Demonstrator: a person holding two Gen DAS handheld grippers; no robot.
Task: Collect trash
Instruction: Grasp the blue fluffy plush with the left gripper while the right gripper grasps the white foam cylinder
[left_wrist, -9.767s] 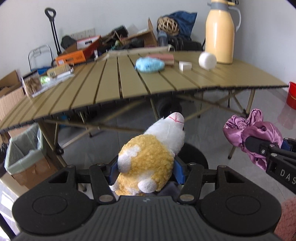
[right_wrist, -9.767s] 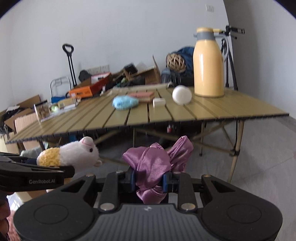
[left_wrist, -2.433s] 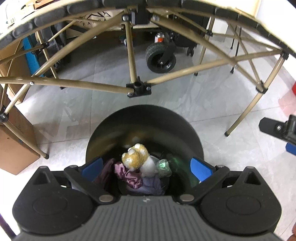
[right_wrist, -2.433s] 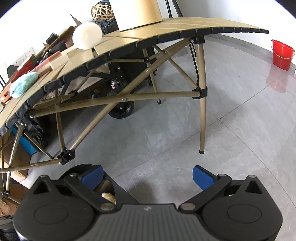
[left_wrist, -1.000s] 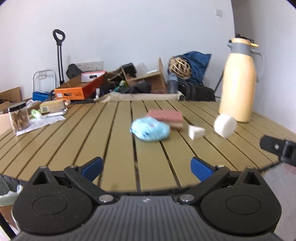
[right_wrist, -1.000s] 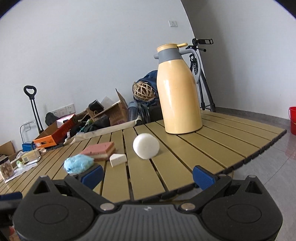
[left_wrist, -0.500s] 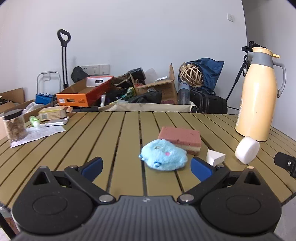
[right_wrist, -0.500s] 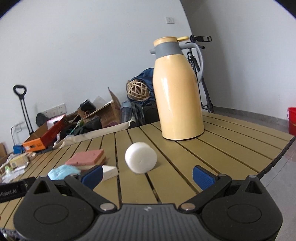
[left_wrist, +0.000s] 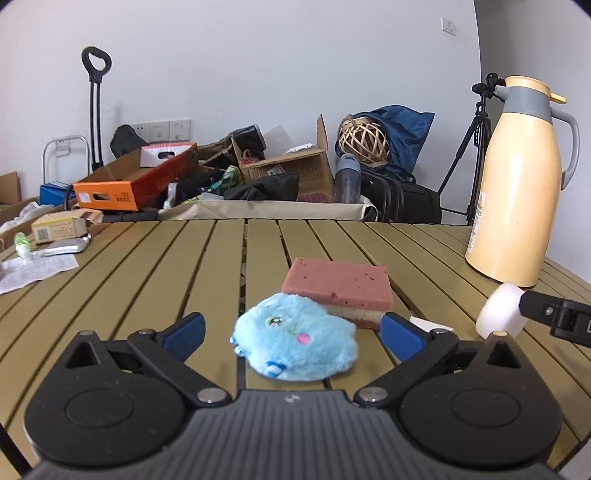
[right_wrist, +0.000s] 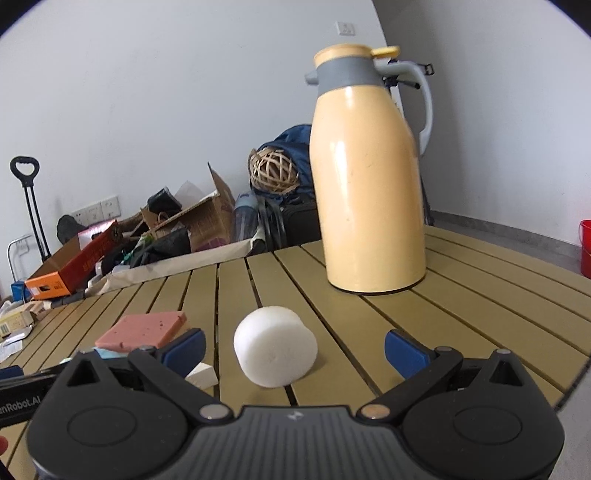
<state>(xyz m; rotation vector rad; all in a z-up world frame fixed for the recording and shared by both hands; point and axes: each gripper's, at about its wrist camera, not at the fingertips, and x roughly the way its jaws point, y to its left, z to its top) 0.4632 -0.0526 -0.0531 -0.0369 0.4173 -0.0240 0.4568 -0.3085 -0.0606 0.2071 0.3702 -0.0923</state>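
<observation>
The left gripper (left_wrist: 291, 338) is spread wide around a blue plush toy (left_wrist: 295, 347) on the slatted table (left_wrist: 147, 266). The right gripper (right_wrist: 293, 349) — also wide — frames a white foam puck (right_wrist: 275, 345). Its neighbour's arm reads "enRobot.AI".

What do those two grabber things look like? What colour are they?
Both look the same. The left gripper has a black body with ribbed grey plastic in the middle, two round black discs, silver screws and black link bars that end in blue fingertips. The right gripper matches it, blue pads too. White letters show on the left one's side.
</observation>
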